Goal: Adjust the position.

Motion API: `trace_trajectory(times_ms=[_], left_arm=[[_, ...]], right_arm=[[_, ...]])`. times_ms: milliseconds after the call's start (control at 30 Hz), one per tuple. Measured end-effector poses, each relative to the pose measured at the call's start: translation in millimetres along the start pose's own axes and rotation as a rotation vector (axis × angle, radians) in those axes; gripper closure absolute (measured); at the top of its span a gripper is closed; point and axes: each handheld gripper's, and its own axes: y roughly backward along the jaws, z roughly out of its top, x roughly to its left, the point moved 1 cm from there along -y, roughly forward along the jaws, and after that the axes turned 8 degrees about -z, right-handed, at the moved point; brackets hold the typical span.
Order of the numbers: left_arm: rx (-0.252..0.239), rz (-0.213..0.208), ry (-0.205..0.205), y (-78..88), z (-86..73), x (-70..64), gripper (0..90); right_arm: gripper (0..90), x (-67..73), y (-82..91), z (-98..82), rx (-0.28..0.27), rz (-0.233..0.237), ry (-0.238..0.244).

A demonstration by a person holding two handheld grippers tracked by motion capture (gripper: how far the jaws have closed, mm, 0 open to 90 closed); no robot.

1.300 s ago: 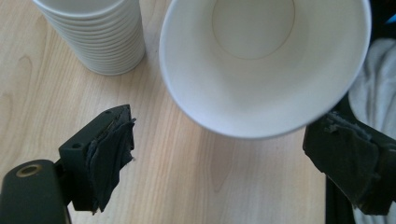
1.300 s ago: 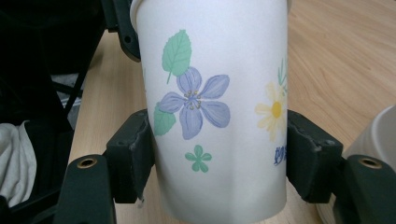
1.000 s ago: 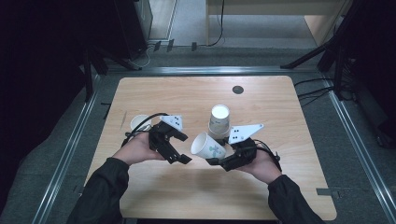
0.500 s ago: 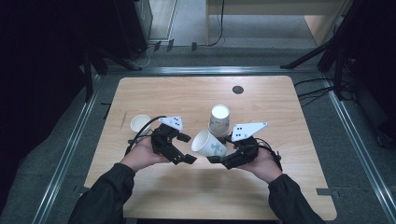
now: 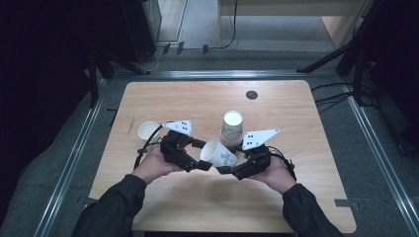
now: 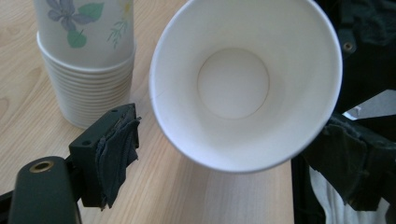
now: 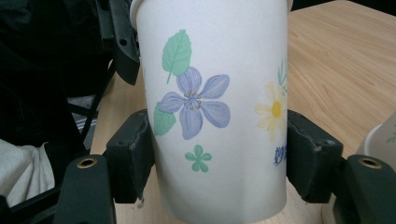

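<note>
A white paper cup (image 5: 216, 152) with a flower print lies on its side in the air between both hands. My right gripper (image 5: 231, 160) is shut on its lower body; in the right gripper view (image 7: 219, 140) both pads press the cup's wall (image 7: 215, 107). The cup's open mouth (image 6: 243, 79) faces my left gripper (image 5: 201, 155). That gripper's jaws (image 6: 231, 135) have just been closing and stand on either side of the rim, with a gap at the left pad (image 6: 116, 154).
An upside-down stack of the same cups (image 5: 232, 126) stands on the wooden table (image 5: 296, 113) just behind the hands, close to the left gripper (image 6: 88, 60). A single cup (image 5: 148, 131) stands upright at the left. A dark round hole (image 5: 252, 95) sits near the far edge.
Both hands stay in place with the cup between them. The left gripper's jaws stand a little closer around the cup's mouth than before.
</note>
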Motion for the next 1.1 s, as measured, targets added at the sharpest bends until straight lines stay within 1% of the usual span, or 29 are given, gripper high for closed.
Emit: trace_trajectory(times_ms=[67, 200, 233, 367, 433, 500, 567, 600, 667, 833, 1033, 1100], left_arm=[[-0.011, -0.003, 0.002, -1.0, 0.1, 0.1, 12.9], [-0.03, 0.011, -0.004, -2.9, 0.4, -0.6, 13.2], [-0.033, 0.004, -0.002, -3.5, 0.7, -0.3, 13.5], [-0.044, 0.005, -0.01, -6.3, 1.5, -1.8, 14.3], [-0.039, -0.003, -0.009, -7.8, 1.7, -1.9, 14.3], [-0.035, 0.007, -0.014, -9.1, 1.7, -2.9, 14.4], [-0.037, 0.0, -0.015, -9.4, 2.1, -3.1, 15.3], [-0.041, 0.005, -0.015, -9.6, 2.3, -3.3, 15.3], [-0.044, 0.004, -0.012, -10.1, 2.2, -2.9, 18.6], [-0.046, 0.019, -0.027, -9.8, 1.9, -4.1, 19.6], [-0.035, 0.022, -0.021, -10.5, 1.3, -3.7, 20.4], [-0.036, 0.03, -0.029, -9.7, 1.8, -4.8, 21.0]], right_arm=[[32.6, 0.2, -0.7, 0.3, -0.001, 0.002, -0.001], [32.6, 0.3, -1.6, 0.2, 0.001, 0.007, -0.008], [32.6, 0.0, -1.9, 0.3, 0.0, 0.007, -0.008], [32.6, -0.1, -2.6, 0.2, -0.001, 0.009, -0.009], [32.6, 0.1, -3.2, 0.3, -0.003, 0.009, -0.007], [32.6, 0.7, -3.8, 0.3, -0.001, 0.01, -0.005], [32.6, 0.9, -4.3, 0.2, 0.002, 0.013, -0.007], [32.6, 1.0, -4.5, 0.1, 0.003, 0.013, -0.007], [32.7, 1.0, -5.2, -0.1, 0.006, 0.014, -0.004], [32.7, 1.2, -6.1, -0.3, 0.008, 0.011, -0.005], [32.7, 1.2, -7.0, -0.8, 0.022, 0.013, -0.005], [32.6, 0.9, -7.1, -0.7, 0.018, 0.013, -0.008]])
